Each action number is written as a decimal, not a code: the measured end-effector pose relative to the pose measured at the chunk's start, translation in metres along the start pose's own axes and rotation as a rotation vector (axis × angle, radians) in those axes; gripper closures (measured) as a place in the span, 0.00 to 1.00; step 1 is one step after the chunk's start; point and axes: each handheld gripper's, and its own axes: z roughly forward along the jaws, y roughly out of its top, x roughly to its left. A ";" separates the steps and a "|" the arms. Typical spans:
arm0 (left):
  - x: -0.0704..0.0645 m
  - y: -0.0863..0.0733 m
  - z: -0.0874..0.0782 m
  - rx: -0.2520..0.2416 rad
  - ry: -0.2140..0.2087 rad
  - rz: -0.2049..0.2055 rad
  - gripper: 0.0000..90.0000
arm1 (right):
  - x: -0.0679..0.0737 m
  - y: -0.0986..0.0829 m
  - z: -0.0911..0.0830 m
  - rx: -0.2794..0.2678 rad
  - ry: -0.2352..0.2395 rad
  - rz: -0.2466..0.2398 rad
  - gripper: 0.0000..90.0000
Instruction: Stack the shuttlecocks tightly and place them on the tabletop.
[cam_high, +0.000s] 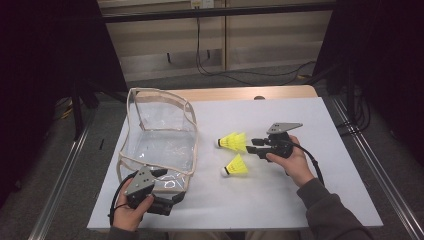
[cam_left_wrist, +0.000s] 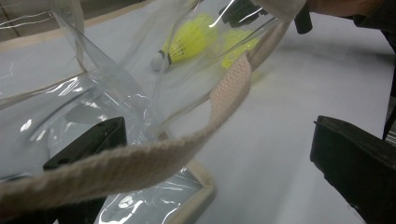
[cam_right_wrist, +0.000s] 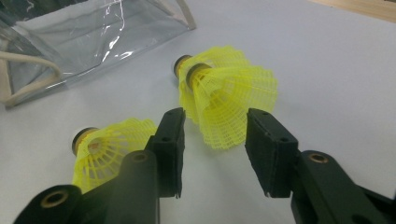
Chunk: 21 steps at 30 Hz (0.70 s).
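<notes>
Held the right claw (cam_high: 251, 145) wide, one jaw to each side of the yellow mesh skirt of the far shuttlecock (cam_high: 233, 142), not closed on it. Lay on its side on the white desk (cam_high: 300, 190), cork end toward the clear bag (cam_high: 194, 145), well apart from the bag's wall; looked in the right gripper view like two shuttlecocks nested, though hard to say for sure. Left the near shuttlecock (cam_high: 236, 166) just beside the left-hand jaw, also on its side, apart from the first.

Called, as a judgement, for a slight push forward so the pads met the skirt nearer the cork, where the mesh is stiffer, and for a soft, even close so as not to crush the netting. Needed care to keep the left-hand jaw off the near shuttlecock and avoid nudging it away.

Kept the right hand (cam_high: 292, 162) low over the desk, forearm coming in from the lower right, claw level and pointed left toward the bag.

Set the left claw (cam_high: 172, 199) at the bag's near edge, jaws spread wide, with the beige webbing strap (cam_left_wrist: 140, 158) crossing between them and a fold of clear plastic against one jaw; gripped nothing. Rested the left hand (cam_high: 131, 212) at the desk's near corner, claw pointed to the right along the rim, seemingly placed to pinch the strap and hold the mouth open.
</notes>
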 end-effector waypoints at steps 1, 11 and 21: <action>0.000 0.000 0.000 0.000 0.000 0.000 0.05 | 0.001 0.000 -0.002 -0.007 0.000 -0.001 0.61; 0.000 0.000 0.000 0.001 -0.004 0.000 0.05 | 0.007 -0.001 -0.011 -0.006 0.012 0.009 0.49; -0.001 -0.001 0.000 -0.003 -0.004 0.001 0.05 | 0.006 -0.007 -0.019 0.012 0.014 0.049 0.33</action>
